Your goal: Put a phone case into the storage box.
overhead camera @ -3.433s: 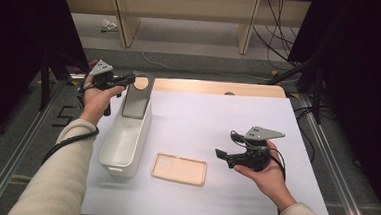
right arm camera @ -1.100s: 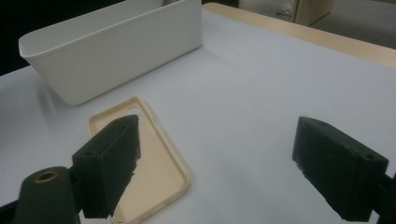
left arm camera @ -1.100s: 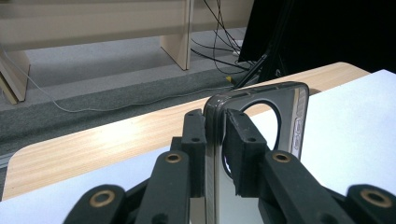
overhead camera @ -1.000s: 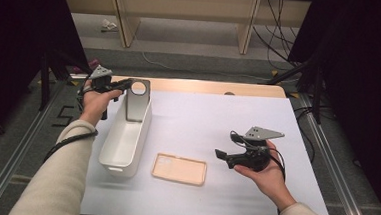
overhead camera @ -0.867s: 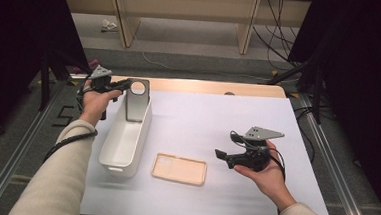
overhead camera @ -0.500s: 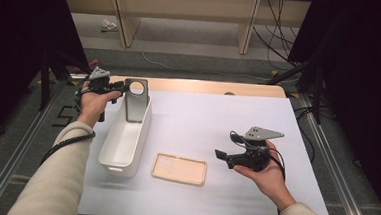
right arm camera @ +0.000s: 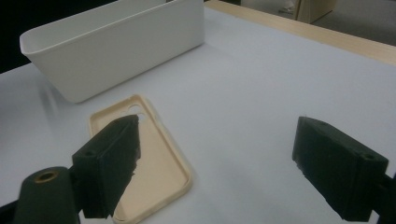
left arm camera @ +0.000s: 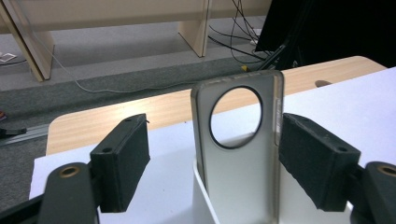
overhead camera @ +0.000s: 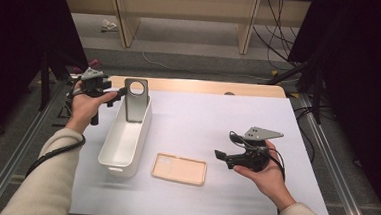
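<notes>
Bench (overhead camera: 193, 112), white-topped, carries a long white bin (overhead camera: 126, 136) at left. Grey phone case (overhead camera: 135, 100) stands upright at the bin's far end, lower edge inside. Tan phone case (overhead camera: 179, 168) lies flat just beside the bin's near corner. Left tongs (left arm camera: 210, 161) wide apart; one pad touches the grey case's edge, the other stands clear, so no grip. Right tongs (right arm camera: 215, 161) wide, holding nothing, hovering near the tan case. Risk: a nudge from that touching pad could topple the unsupported grey case.
</notes>
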`<move>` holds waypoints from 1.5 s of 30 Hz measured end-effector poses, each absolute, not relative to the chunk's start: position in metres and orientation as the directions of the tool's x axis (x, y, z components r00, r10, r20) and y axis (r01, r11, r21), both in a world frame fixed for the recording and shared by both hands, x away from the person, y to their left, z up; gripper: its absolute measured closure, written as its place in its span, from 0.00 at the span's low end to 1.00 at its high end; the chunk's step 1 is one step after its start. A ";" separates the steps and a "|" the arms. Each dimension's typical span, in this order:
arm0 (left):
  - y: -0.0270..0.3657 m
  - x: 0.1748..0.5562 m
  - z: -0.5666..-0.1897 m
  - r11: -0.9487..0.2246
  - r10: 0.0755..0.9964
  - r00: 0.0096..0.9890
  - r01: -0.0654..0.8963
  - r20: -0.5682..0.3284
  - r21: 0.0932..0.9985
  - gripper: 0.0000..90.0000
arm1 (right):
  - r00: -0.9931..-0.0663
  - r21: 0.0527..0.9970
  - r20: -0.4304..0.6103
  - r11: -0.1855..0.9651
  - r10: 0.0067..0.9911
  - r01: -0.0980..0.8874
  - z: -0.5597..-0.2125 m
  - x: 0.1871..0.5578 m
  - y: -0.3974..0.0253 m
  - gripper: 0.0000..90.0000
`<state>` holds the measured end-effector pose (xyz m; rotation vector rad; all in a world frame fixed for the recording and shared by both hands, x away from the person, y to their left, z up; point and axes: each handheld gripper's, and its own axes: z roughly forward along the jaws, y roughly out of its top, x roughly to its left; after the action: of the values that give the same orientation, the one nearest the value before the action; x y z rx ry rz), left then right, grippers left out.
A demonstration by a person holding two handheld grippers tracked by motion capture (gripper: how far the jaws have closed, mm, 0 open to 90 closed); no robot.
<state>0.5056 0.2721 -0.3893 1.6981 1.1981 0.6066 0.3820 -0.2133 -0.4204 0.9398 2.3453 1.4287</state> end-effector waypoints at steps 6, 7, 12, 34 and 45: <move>0.270 0.486 -0.387 -0.102 0.896 0.429 0.452 -0.116 0.886 0.17 | -0.764 0.859 0.122 0.318 0.634 0.401 -0.420 0.382 -0.213 0.18; 0.268 0.482 -0.387 -0.103 0.896 0.430 0.447 -0.112 0.889 0.16 | -0.764 0.859 0.123 0.318 0.633 0.402 -0.421 0.382 -0.213 0.18; 0.259 0.459 -0.386 -0.099 0.883 0.454 0.431 -0.120 0.897 0.07 | -0.762 0.858 0.124 0.317 0.635 0.404 -0.421 0.383 -0.213 0.18; 0.227 0.392 -0.402 -0.124 0.849 0.519 0.384 -0.103 0.915 0.00 | -0.765 0.855 0.127 0.321 0.631 0.407 -0.423 0.387 -0.212 0.18; 0.223 0.390 -0.404 -0.148 0.846 0.526 0.390 -0.087 0.909 0.00 | -0.770 0.854 0.127 0.327 0.625 0.406 -0.423 0.385 -0.211 0.18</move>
<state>0.3896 0.2233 -0.4040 1.7507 1.0393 0.5623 0.3851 -0.2111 -0.4233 0.9372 2.3658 1.4207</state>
